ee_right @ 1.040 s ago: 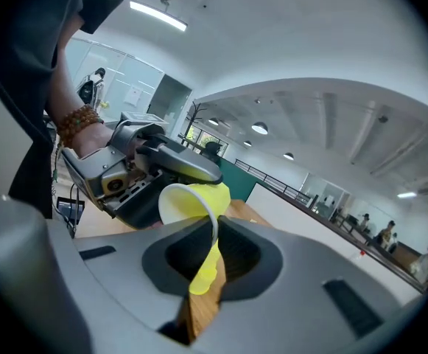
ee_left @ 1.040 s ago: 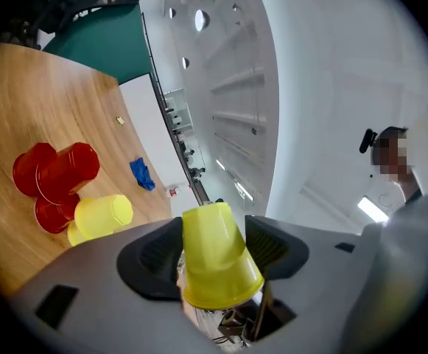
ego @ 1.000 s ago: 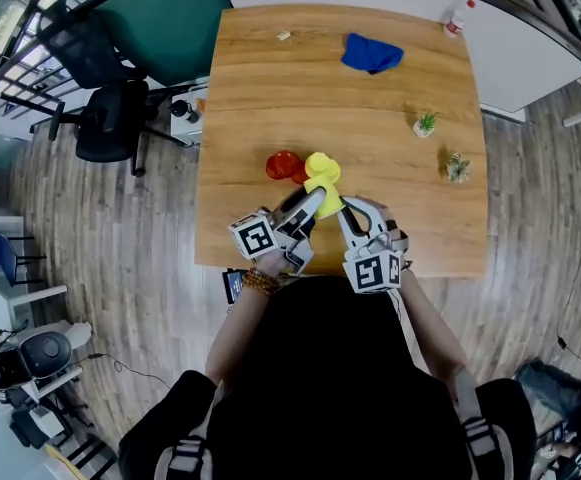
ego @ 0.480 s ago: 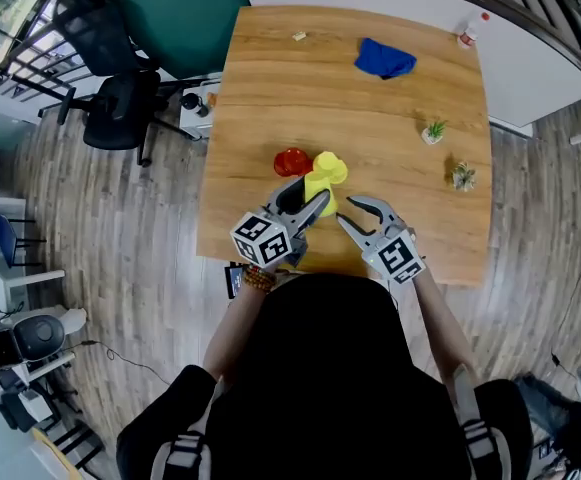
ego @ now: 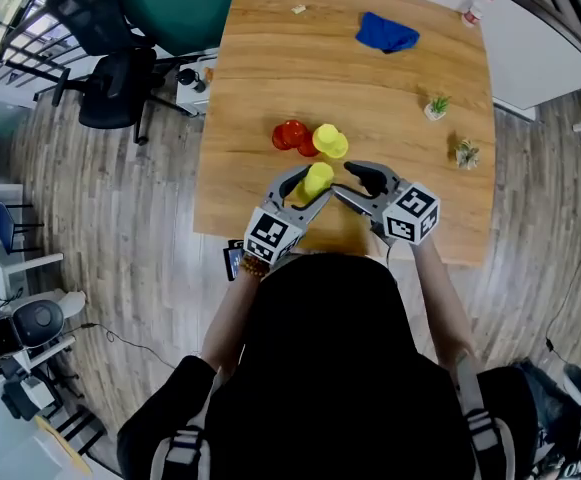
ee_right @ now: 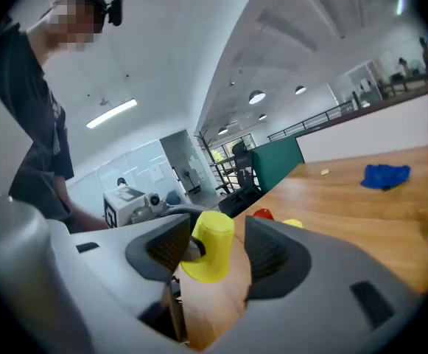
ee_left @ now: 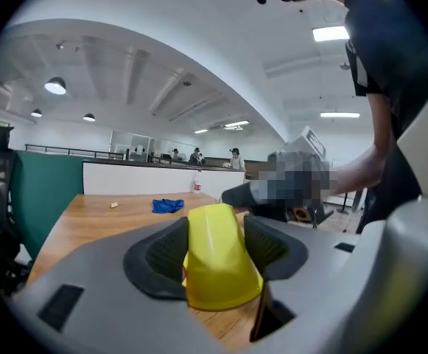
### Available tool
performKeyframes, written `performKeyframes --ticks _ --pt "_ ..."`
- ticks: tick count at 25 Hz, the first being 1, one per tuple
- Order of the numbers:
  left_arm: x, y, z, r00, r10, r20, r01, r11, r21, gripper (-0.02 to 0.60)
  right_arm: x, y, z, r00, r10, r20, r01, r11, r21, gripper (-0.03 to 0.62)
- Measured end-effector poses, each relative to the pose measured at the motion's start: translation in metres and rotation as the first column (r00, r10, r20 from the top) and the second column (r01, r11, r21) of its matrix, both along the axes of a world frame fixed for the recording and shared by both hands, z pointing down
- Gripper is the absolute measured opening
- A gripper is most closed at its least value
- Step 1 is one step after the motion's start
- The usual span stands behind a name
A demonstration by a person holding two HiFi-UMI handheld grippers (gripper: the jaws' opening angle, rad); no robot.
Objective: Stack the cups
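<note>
In the left claw [ee_left: 216, 227] a yellow cup [ee_left: 219, 268] is clamped over the near table [ego: 370, 88], the right claw [ee_right: 219, 251] jaws just opened wide around it, pads clear; if brought in tilted, the other yellow cup [ego: 330, 141] beside the red cup [ego: 291, 134] could be toppled.

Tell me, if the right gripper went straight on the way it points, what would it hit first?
Probably the yellow plastic cup held in the left gripper. The right gripper's fingers have just been opening, and that cup stands between them, apparently untouched, right ahead; depth is unclear.
</note>
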State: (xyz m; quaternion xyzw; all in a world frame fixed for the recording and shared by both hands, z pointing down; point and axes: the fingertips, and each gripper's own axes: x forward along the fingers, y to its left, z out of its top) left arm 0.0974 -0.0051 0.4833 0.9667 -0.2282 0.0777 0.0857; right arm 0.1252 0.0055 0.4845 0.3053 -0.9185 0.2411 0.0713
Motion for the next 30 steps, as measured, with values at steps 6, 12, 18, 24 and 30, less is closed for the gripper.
performKeyframes --ticks 6,12,18,24,30 --pt "0.031 0.021 0.01 0.991 0.092 0.092 -0.1 0.992 0.08 0.26 -0.008 0.005 0.02 0.997 -0.064 -0.033 0.062 0.996 -0.067 0.284" --pt "0.022 0.031 0.016 0.99 0.094 0.109 -0.105 0.989 0.105 0.258 -0.018 0.011 0.035 0.998 -0.068 -0.009 0.066 0.987 -0.149 0.245" --pt "0.018 0.035 0.053 0.977 0.138 0.161 -0.129 0.99 -0.063 0.278 -0.016 0.008 0.062 0.976 -0.088 -0.197 0.065 0.99 -0.122 0.241" --pt "-0.006 0.041 0.099 0.944 0.165 0.286 -0.101 0.969 -0.225 0.276 -0.002 0.003 0.145 0.82 -0.064 -0.568 0.046 0.998 -0.046 0.242" --pt "-0.023 0.041 0.106 0.951 0.152 0.268 -0.062 0.946 -0.317 0.276 -0.003 0.004 0.191 0.707 -0.052 -0.705 0.075 0.997 0.002 0.245"
